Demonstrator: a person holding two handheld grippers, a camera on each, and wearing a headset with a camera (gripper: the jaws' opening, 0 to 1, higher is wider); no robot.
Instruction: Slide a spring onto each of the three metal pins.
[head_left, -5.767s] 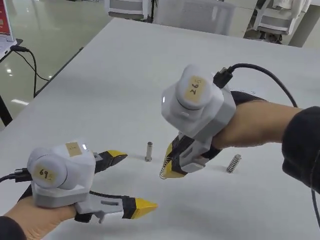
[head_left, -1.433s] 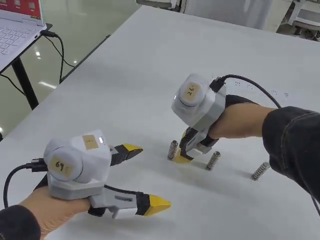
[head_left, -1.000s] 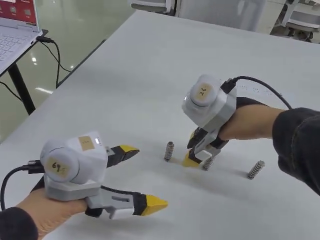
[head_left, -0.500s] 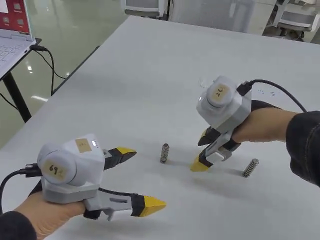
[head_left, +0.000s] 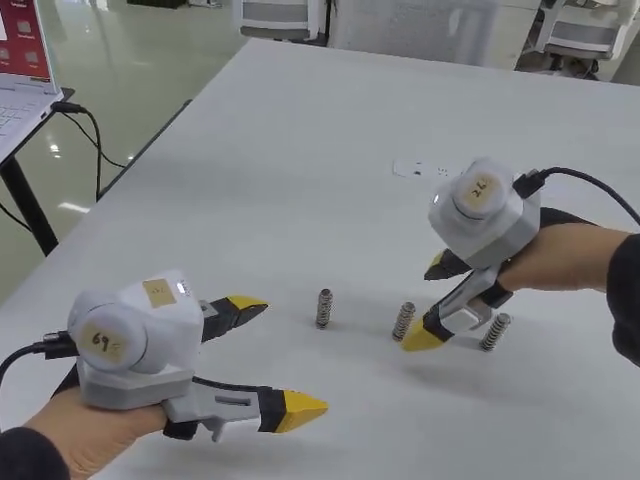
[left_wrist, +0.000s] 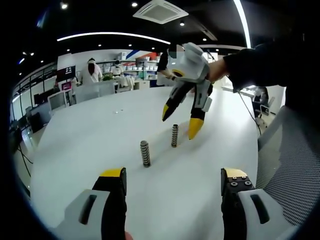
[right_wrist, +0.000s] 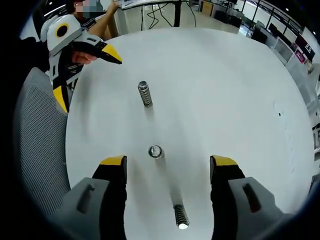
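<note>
Three short metal pins stand in a row on the white table, each with a coil spring around it: the left pin (head_left: 323, 308), the middle pin (head_left: 403, 320) and the right pin (head_left: 492, 332). My right gripper (head_left: 428, 303) hangs open just above the table between the middle and right pins, holding nothing. From its own view the middle pin (right_wrist: 156, 151) lies between the jaws, seen end-on, with the right pin (right_wrist: 180, 216) nearer and the left pin (right_wrist: 144, 93) farther. My left gripper (head_left: 275, 355) is open and empty at the near left, facing two sprung pins (left_wrist: 145, 153) (left_wrist: 174, 135).
The white table (head_left: 300, 150) stretches far back. A laptop (head_left: 20, 60) sits on a side stand at the far left, with a cable (head_left: 90, 130) hanging by the table's left edge. A small label (head_left: 415, 168) lies behind the right gripper.
The right gripper has drawn away to the right from the middle pin, which now stands in the open with its spring on. The left gripper has stayed put; the camera shifted.
</note>
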